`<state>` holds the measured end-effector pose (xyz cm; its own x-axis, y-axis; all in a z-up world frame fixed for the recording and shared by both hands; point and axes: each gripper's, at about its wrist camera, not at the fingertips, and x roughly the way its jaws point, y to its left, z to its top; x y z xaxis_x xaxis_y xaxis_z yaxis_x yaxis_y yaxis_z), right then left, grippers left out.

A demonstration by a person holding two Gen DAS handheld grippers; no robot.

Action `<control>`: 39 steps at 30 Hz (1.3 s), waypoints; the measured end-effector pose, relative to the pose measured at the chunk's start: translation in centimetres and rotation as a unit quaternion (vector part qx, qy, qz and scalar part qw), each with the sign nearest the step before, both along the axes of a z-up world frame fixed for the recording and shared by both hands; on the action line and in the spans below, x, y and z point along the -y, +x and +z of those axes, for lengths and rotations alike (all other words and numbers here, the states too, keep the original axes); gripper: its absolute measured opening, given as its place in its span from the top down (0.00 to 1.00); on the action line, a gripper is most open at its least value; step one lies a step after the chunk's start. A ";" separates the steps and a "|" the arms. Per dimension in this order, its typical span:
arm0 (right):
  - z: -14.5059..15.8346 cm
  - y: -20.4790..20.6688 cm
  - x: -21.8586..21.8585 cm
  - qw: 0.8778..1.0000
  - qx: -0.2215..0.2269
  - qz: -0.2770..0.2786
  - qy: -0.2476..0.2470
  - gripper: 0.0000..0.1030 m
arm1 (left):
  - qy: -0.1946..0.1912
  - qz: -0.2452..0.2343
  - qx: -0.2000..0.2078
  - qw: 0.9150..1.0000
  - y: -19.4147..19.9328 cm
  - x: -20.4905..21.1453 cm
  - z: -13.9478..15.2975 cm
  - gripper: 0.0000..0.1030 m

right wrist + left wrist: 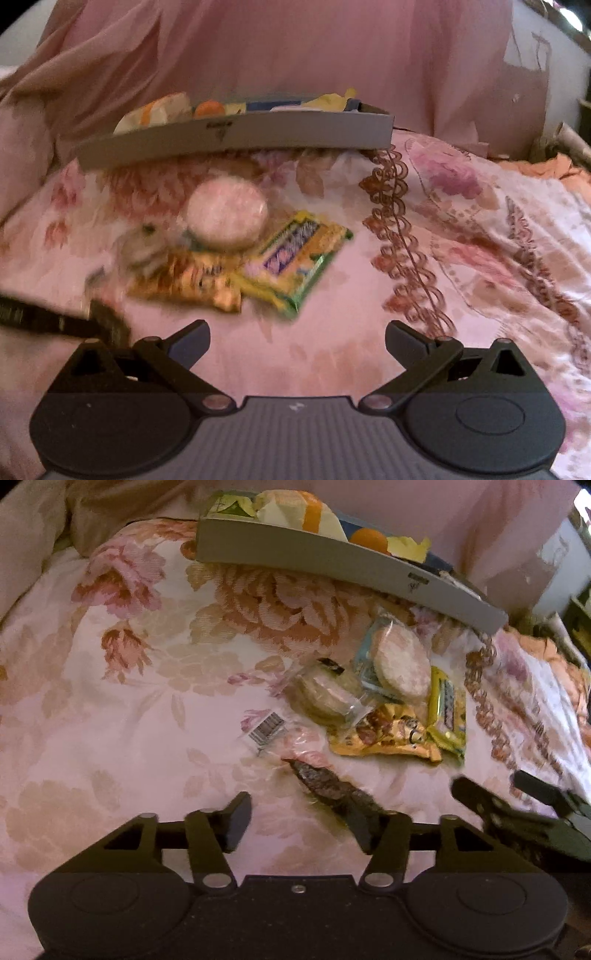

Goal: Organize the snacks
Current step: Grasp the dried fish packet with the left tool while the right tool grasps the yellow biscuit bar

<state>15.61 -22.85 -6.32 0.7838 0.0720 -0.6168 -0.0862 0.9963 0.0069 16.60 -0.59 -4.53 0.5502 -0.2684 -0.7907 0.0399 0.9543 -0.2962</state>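
A dark brown snack in a clear wrapper (325, 790) lies on the floral bedspread. Its near end rests against the right-hand finger of my left gripper (299, 823), whose jaws stand partly apart, the other finger clear of it. Beyond lies a pile: a clear pack of round biscuits (328, 694), a round cracker in a light blue pack (399, 661), an orange packet (388, 734) and a yellow-green packet (445, 709). A shallow grey box (332, 561) behind holds several snacks. My right gripper (297, 343) is wide open and empty, short of the yellow-green packet (291, 254).
Everything rests on a soft, uneven floral bedspread (110, 701). A brown lace trim (399, 240) runs down it right of the pile. Pink fabric (295, 48) hangs behind the grey box (236, 136). My right gripper (495, 784) shows close beside the left one.
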 end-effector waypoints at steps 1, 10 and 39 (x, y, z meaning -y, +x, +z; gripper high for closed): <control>0.0 0.7 0.1 1.000 0.003 -0.004 0.008 0.00 | -0.007 0.005 0.000 1.000 0.1 0.0 0.0 0.34; -1.2 6.8 1.8 0.994 -0.018 -0.046 0.096 0.00 | -0.014 0.039 0.002 0.999 1.5 1.8 -0.2 0.18; -0.4 0.2 1.5 0.997 -0.076 0.000 -0.021 0.49 | 0.035 -0.009 0.016 0.999 -1.5 1.5 -0.2 0.30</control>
<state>15.84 -24.38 -6.77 0.6814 0.0436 -0.7306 -0.0877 0.9959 -0.0224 15.11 -2.07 -4.77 0.5711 -0.2236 -0.7899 0.0665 0.9716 -0.2269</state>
